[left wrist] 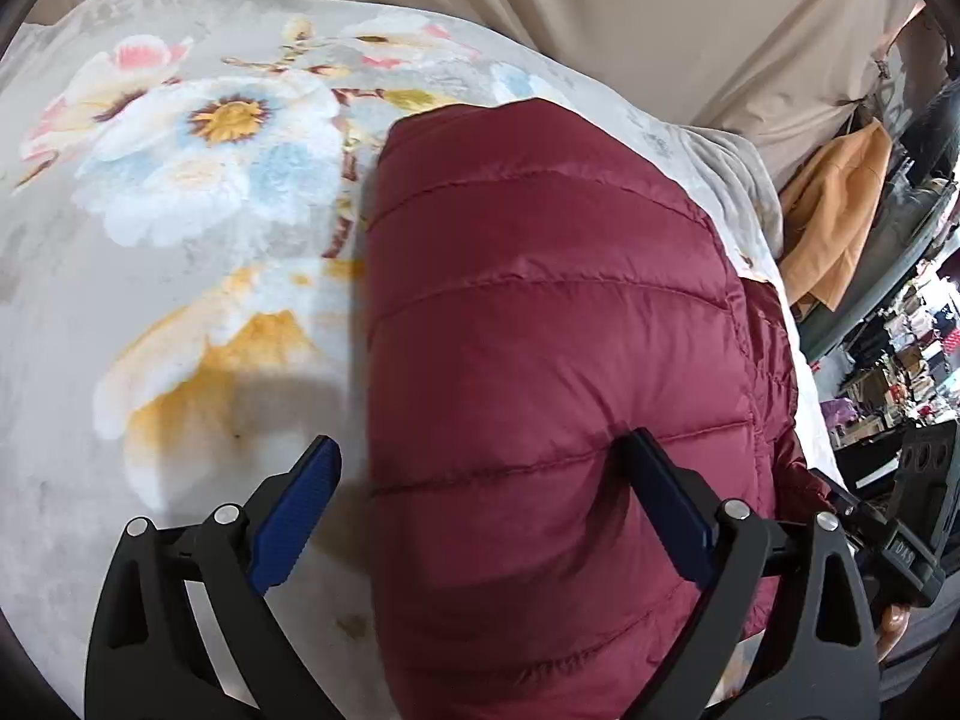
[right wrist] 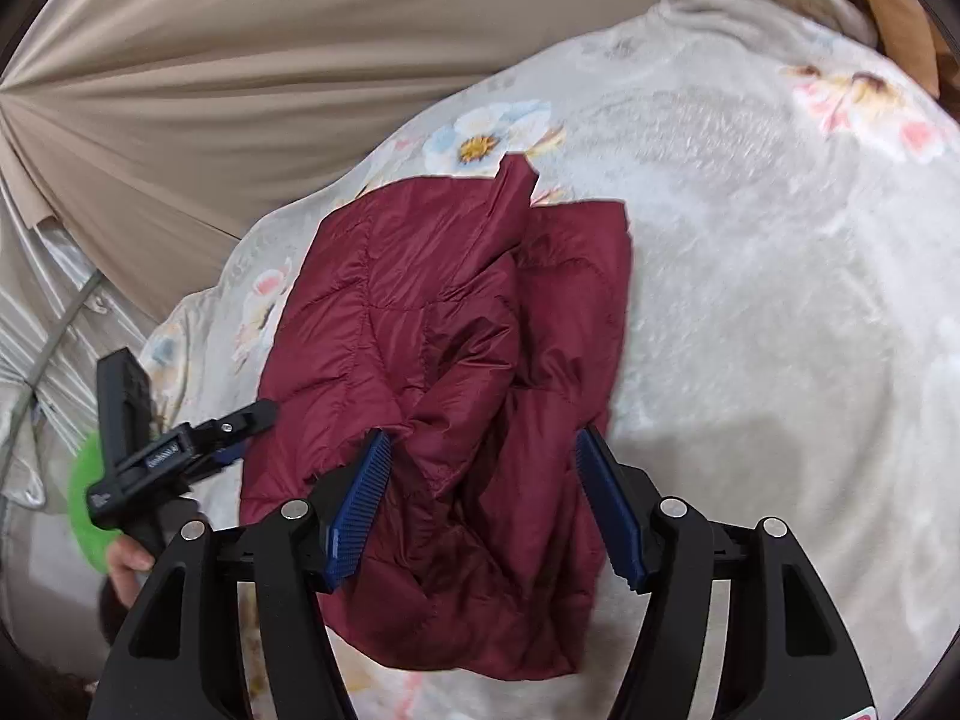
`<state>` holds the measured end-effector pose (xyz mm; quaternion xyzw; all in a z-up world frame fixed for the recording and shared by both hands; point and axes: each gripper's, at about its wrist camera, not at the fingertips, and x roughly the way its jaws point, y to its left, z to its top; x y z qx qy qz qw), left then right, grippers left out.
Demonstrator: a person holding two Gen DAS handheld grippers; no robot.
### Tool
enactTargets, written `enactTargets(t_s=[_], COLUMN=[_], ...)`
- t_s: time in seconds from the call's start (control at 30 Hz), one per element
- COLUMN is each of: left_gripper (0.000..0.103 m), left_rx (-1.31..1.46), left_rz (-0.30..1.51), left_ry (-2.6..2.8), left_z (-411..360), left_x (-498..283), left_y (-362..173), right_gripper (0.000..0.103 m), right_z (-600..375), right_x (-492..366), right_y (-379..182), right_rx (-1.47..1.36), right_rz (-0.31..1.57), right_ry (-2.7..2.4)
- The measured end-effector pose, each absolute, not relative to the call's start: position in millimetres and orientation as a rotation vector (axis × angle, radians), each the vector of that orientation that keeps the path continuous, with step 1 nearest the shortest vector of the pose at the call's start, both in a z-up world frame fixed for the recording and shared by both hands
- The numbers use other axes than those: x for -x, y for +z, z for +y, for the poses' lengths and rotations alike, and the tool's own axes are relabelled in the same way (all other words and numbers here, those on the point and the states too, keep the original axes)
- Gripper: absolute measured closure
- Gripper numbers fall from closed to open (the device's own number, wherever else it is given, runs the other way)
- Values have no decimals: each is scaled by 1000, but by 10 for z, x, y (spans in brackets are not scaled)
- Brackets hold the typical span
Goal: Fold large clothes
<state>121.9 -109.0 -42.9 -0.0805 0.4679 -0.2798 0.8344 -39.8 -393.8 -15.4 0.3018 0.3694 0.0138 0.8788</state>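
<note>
A dark red quilted puffer jacket [left wrist: 540, 324] lies folded lengthwise on a floral fleece blanket [left wrist: 180, 192]. In the right wrist view the jacket [right wrist: 456, 324] shows rumpled folds down its middle. My left gripper [left wrist: 480, 456] is open, its jaws straddling the jacket's left edge near the close end; one blue pad [left wrist: 666, 498] rests on the fabric. My right gripper [right wrist: 480, 450] is open over the jacket's near end, with nothing pinched. The left gripper also shows in the right wrist view [right wrist: 240, 426] at the jacket's left side.
The blanket [right wrist: 780, 300] covers a bed. Beige curtains [right wrist: 240, 90] hang behind it. An orange-tan garment [left wrist: 834, 222] hangs at the right, beside cluttered shelves [left wrist: 900, 372]. A green object [right wrist: 87, 498] sits by the hand holding the left gripper.
</note>
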Motion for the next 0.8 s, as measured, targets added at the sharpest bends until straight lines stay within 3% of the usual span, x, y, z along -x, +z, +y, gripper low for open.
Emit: enactTargets(t_s=[0.13, 0.33, 0.8], left_gripper=[9, 5, 5], left_rx=[88, 66, 77], left_rz=[950, 966, 951], left_ry=[-591, -609, -629], left_z=[-1188, -1304, -1367], left_x=[-1187, -1182, -1230], left_y=[-388, -443, -615], right_gripper=[35, 32, 18], right_z=[-3952, -3858, -3828], right_x=[461, 221, 81], right_y=[48, -524, -766], right_rx=[-623, -631, -688], right_rz=[693, 890, 883], right_ry=[47, 9, 86])
